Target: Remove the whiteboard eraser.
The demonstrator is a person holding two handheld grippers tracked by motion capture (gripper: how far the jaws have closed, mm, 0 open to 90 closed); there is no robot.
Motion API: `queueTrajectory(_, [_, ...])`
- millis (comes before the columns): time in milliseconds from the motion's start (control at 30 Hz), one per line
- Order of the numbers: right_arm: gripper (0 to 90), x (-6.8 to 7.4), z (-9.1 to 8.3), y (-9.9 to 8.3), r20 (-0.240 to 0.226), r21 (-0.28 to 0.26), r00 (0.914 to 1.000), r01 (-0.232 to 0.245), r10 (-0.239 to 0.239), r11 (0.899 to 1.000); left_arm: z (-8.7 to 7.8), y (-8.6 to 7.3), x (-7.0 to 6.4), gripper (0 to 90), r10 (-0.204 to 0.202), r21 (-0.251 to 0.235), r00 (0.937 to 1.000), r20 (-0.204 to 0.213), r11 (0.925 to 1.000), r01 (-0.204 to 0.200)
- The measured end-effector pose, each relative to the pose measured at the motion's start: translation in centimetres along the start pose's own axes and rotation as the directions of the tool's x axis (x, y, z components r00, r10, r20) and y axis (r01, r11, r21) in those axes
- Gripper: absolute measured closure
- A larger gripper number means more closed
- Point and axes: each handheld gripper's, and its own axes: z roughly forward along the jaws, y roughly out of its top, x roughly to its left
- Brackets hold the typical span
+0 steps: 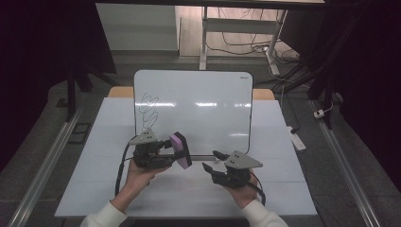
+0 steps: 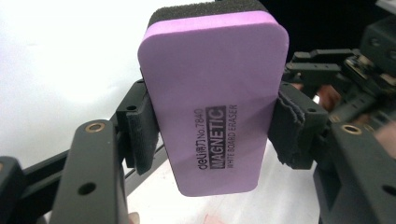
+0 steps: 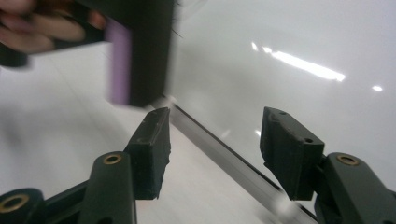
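A purple magnetic whiteboard eraser [image 2: 212, 100] with a black felt pad is clamped between the jaws of my left gripper [image 1: 176, 150], held upright just in front of the whiteboard's lower edge. The eraser [image 1: 180, 150] hangs above the table near the board's bottom middle. The whiteboard [image 1: 208, 106] lies flat on the table and carries a black scribble [image 1: 148, 107] in its upper left part. My right gripper [image 1: 210, 161] stands open to the right of the eraser, nothing between its jaws, over the board's near frame [image 3: 219, 151]. The eraser [image 3: 133, 60] appears blurred at the upper left of the right gripper view.
The white table [image 1: 94, 179] has bare surface on both sides of the board and in front of it. Beyond the table stand a desk frame [image 1: 204, 38] with cables on the floor and a power strip [image 1: 298, 139] at the right.
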Motion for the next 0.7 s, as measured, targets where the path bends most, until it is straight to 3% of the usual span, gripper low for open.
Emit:
queueTrajectory(133, [41.0,-1.5,-1.1,-0.7,0.036,0.024,0.9993,-0.006,0.005,1.0,-0.8,0.0,0.2,39.1,-0.005,-0.008,1.0,-0.004,1.0,0.004])
queueTrajectory(233, [39.9,-3.0,-2.8,-1.7,0.089,0.044,0.996,-0.002,-0.002,0.999,-1.5,0.1,0.5,39.1,-0.011,-0.015,0.9999,-0.011,0.9998,0.011])
queueTrajectory(433, [39.4,-4.7,-5.0,-3.3,0.169,0.053,0.9853,-0.034,0.024,0.998,-2.3,0.3,0.8,39.2,-0.02,-0.03,0.9995,-0.025,0.9994,0.019])
queueTrajectory(567, [39.4,-5.7,-6.0,-4.1,0.201,0.063,0.9789,-0.052,0.038,0.997,-2.9,0.5,1.0,39.3,-0.017,-0.041,0.9993,-0.034,0.999,0.015])
queueTrajectory(700, [39.4,-6.6,-6.5,-4.9,0.215,0.093,0.9766,-0.03,0.01,0.995,-3.3,0.6,1.2,39.3,-0.017,-0.043,0.999,-0.041,0.9989,0.015])
